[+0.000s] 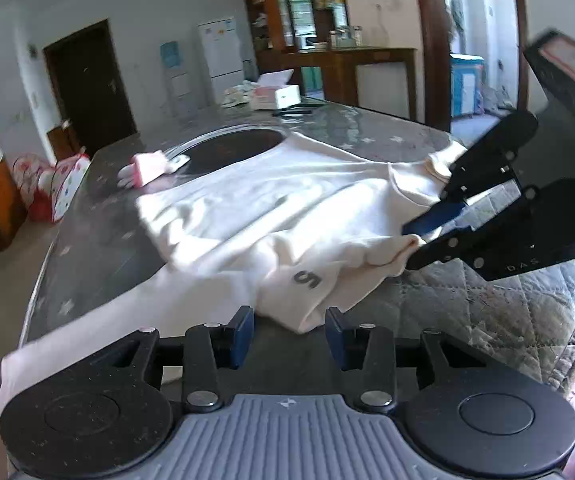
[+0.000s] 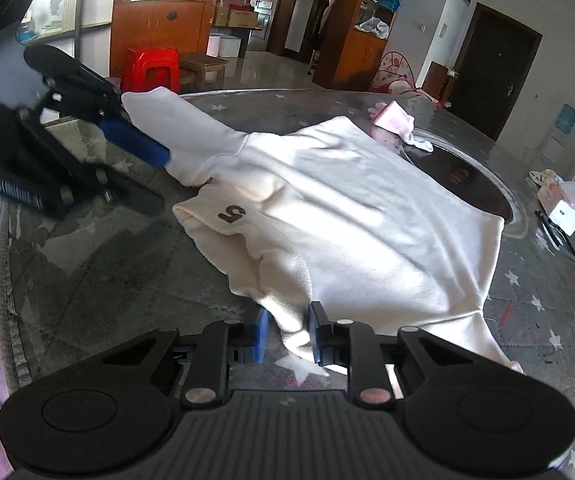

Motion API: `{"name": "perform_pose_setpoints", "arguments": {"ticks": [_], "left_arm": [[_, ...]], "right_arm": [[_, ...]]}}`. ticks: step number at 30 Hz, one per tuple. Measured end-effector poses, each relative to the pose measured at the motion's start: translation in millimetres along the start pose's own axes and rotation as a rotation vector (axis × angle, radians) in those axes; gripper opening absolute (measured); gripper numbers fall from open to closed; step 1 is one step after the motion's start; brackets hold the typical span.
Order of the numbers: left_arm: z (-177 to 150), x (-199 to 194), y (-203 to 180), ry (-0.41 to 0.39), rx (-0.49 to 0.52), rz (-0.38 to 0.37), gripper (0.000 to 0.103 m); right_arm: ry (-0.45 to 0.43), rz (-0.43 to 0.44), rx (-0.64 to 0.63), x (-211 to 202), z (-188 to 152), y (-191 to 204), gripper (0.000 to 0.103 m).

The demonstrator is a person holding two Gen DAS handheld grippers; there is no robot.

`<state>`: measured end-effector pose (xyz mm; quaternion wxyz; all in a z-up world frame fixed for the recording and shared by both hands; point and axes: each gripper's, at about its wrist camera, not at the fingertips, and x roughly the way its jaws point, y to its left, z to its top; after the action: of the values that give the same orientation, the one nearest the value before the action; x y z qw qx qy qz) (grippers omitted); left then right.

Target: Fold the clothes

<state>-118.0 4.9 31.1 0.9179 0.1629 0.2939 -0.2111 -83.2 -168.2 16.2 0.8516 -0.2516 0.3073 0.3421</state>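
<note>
Cloth sits between the right gripper [image 2: 285,334] fingers: a fold of the cream sweatshirt [image 2: 327,200], which lies spread across the bench [image 2: 87,272] with one sleeve stretched toward the left gripper [image 1: 289,334]. Right fingers look pinched on that near edge. Left fingers are spread and hold nothing, the garment's crumpled corner lying just ahead of them, slightly right of centre. Judging by this, the right hand is placed to carry the fold across the body.
</note>
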Motion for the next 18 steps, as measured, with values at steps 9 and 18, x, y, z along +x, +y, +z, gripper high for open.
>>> {"name": "perform_pose_setpoints", "arguments": {"ticks": [9,18], "left_arm": [[1.2,20.4,-2.0,0.042,0.038,-0.019,0.018],[-1.3,-0.9,2.5,0.087,-0.012,-0.173,0.008]], "right_arm": [[-0.020,0.014,-0.013,-0.4,-0.2,2.1,0.011],[-0.014,0.056,-0.066,-27.1,-7.3,7.3,0.006]]}}
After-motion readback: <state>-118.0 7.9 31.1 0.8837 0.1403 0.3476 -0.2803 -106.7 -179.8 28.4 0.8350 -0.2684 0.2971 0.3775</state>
